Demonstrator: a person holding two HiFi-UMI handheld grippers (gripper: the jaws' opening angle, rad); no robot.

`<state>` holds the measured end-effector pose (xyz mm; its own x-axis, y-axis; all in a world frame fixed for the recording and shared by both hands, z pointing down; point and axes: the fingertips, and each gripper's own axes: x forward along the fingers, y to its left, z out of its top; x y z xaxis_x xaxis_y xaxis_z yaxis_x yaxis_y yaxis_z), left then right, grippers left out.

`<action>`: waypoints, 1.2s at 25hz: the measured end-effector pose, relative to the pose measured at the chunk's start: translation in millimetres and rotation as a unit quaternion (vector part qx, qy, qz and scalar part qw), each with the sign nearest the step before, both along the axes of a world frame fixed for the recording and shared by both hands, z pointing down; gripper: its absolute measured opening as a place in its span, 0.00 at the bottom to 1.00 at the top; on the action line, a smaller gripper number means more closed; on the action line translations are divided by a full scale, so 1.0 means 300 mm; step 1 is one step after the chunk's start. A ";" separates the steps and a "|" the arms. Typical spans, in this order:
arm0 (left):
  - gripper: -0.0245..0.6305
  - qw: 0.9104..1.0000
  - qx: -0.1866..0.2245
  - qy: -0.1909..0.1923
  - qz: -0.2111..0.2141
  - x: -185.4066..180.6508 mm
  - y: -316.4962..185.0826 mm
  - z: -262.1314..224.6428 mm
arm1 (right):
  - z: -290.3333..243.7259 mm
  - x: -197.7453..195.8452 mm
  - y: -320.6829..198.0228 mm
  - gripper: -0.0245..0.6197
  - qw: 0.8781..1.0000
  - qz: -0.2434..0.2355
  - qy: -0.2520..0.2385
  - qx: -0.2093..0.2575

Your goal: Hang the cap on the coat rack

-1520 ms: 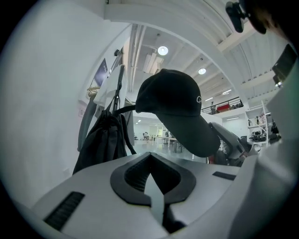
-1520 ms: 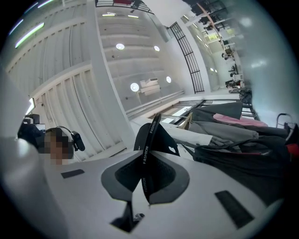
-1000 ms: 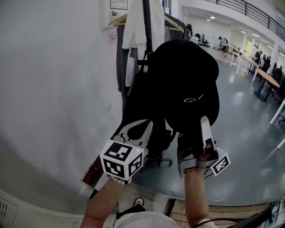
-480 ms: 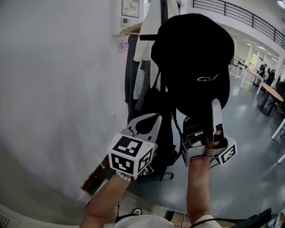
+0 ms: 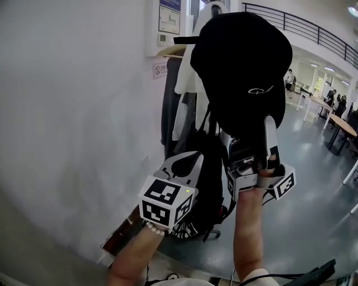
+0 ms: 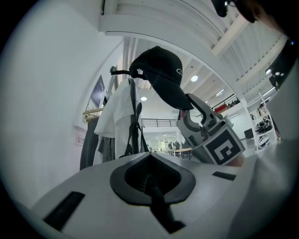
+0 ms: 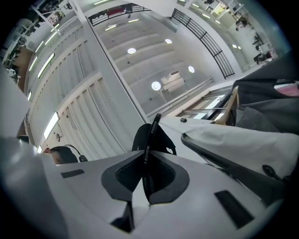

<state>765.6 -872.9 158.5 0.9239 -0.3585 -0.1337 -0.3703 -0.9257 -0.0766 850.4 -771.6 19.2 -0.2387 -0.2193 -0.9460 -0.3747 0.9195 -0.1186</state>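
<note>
Cap: one, black (image 5: 240,67), held high at the top of the coat rack (image 5: 217,8); touching a peg or not, cannot tell.
Right gripper (image 5: 254,142): pointing up, clamped on the cap's brim.
Left gripper (image 5: 182,165): lower and beside the right one, jaws pressed together, nothing between.
Rack load: one white garment (image 5: 187,72), one dark coat (image 5: 169,106), one black backpack (image 5: 210,184).

Head view: the black cap (image 5: 240,67) covers most of the coat rack (image 5: 182,40) top, so the hooks can't be made out. The spot where the right hand-held gripper (image 5: 253,144) meets the brim is lost, black on black. The rack base is hidden behind a black backpack (image 5: 208,179). The wall notices (image 5: 169,19) are too small to read. Bkgd people by the far desk (image 5: 337,122) are specks. Both forearms are cut off at the btm edge.
</note>
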 end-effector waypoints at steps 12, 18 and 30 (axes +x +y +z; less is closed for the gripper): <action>0.04 1.000 -0.019 -0.002 0.012 0.012 -0.029 0.050 | 0.300 0.108 -0.125 0.07 0.995 -0.001 -0.058 -0.079; 0.04 0.999 -0.030 -0.007 0.017 0.022 0.006 0.092 | 0.423 0.117 -0.090 0.07 0.991 -0.009 -0.079 -0.105; 0.04 0.999 -0.051 -0.018 0.007 0.004 0.047 0.168 | 0.634 0.118 -0.099 0.07 0.981 -0.028 -0.115 -0.155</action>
<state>766.9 -858.8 209.0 0.9328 -0.3548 -0.0635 -0.3552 -0.9348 0.0051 885.9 -801.2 209.2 -0.0465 -0.4968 -0.8666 -0.2558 0.8446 -0.4704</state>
